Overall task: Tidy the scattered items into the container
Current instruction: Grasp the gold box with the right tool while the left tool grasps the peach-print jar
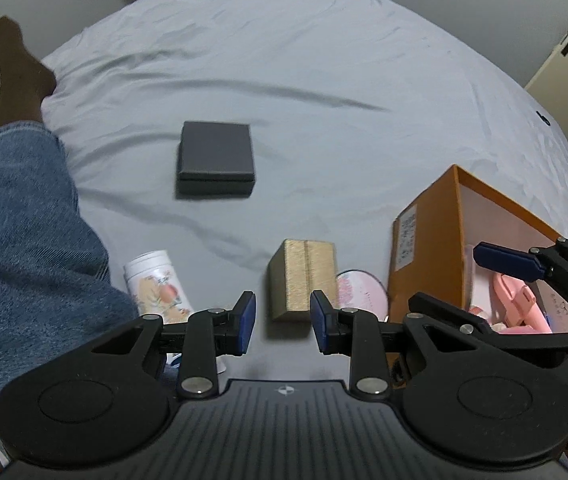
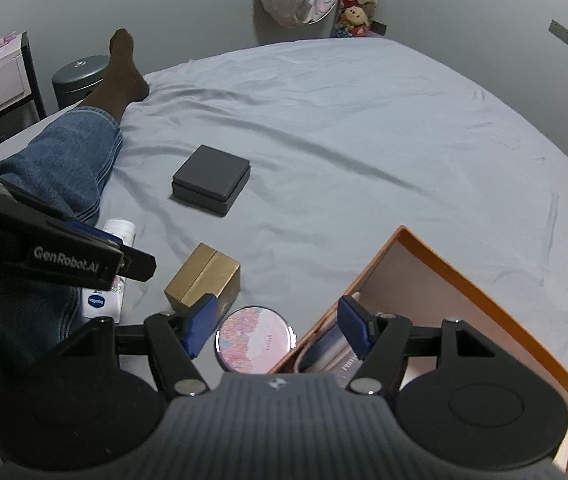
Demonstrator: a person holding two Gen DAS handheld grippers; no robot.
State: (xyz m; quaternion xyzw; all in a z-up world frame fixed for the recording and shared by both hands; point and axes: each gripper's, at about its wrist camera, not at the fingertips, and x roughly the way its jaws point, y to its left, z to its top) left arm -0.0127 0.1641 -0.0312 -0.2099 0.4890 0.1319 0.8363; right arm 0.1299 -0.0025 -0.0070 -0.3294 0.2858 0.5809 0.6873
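Both claws hang over a bed covered in a pale grey sheet [image 1: 323, 60]. On the left gripper [image 1: 282, 321], the blue pads stand partly apart with nothing between them; the gold box [image 1: 303, 278] lies just beyond the tips on the sheet, untouched. On the right gripper [image 2: 277, 326], the jaws are spread wide and empty, one finger low beside the gold box [image 2: 204, 276], the other over the near corner of the orange box [image 2: 479, 280].

That orange box [image 1: 423, 240], the open container, sits at the right on the bed; a pink item [image 1: 517, 300] and other small things lie inside it, too blurred to name. A round pink tin [image 2: 255, 339] lies flat on the sheet between the gold box and the orange box, close to both. A white tube with a floral print [image 1: 156, 280] lies at the left, beside a person's leg in blue jeans [image 1: 24, 220] and a dark sock [image 1: 16, 64]. A flat dark grey box [image 1: 216, 158] rests farther out on the sheet, well apart from the rest.
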